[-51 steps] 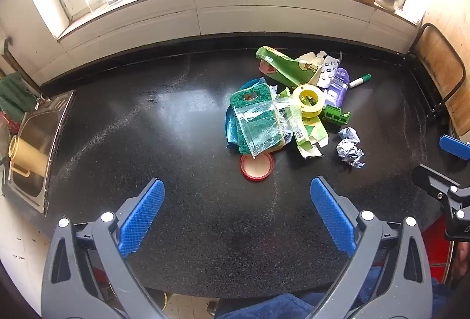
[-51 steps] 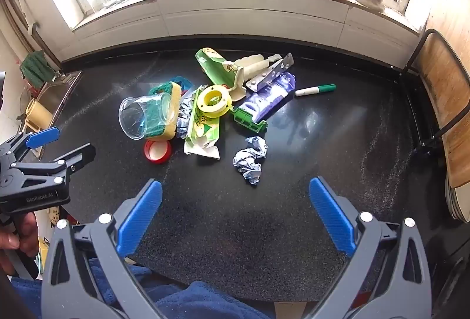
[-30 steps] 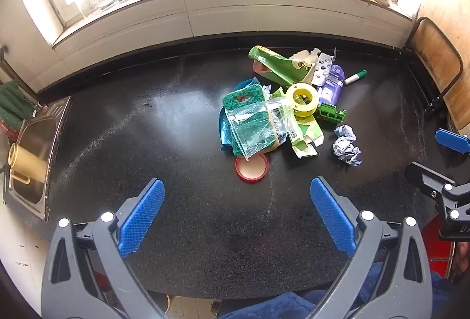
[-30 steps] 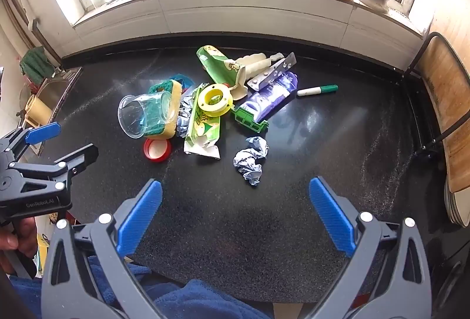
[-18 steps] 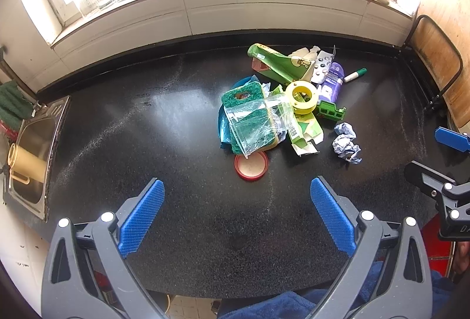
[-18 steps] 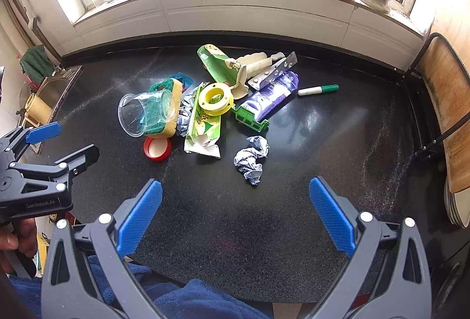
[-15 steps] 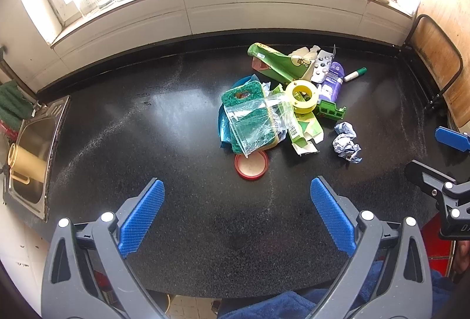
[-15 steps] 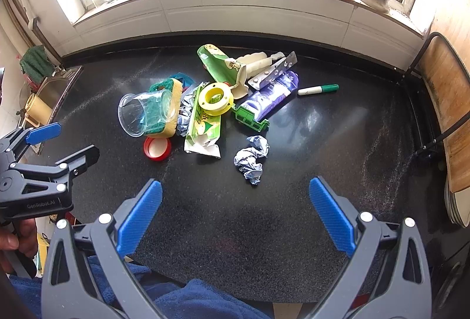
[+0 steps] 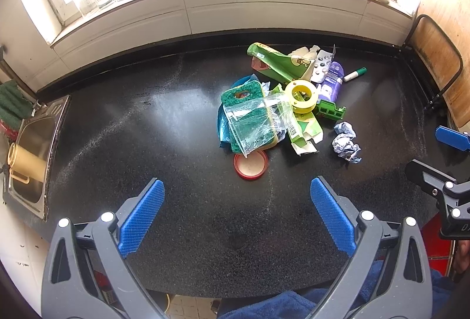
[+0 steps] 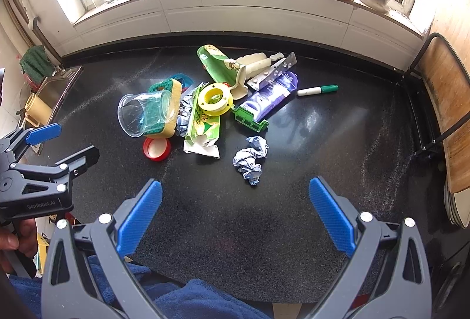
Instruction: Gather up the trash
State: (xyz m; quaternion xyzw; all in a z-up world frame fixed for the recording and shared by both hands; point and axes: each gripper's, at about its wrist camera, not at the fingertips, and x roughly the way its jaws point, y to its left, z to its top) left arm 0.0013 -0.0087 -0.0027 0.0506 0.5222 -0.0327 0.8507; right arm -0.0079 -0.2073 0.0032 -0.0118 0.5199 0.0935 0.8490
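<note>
While hovering above the black countertop, left gripper and right gripper both gaping wide, gripping nothing, facing trash pile lying mid-counter beyond.

Both wrist views look down and forward over the black countertop from its near edge toward the windowsill, left view further left; both share the trash pile.
</note>
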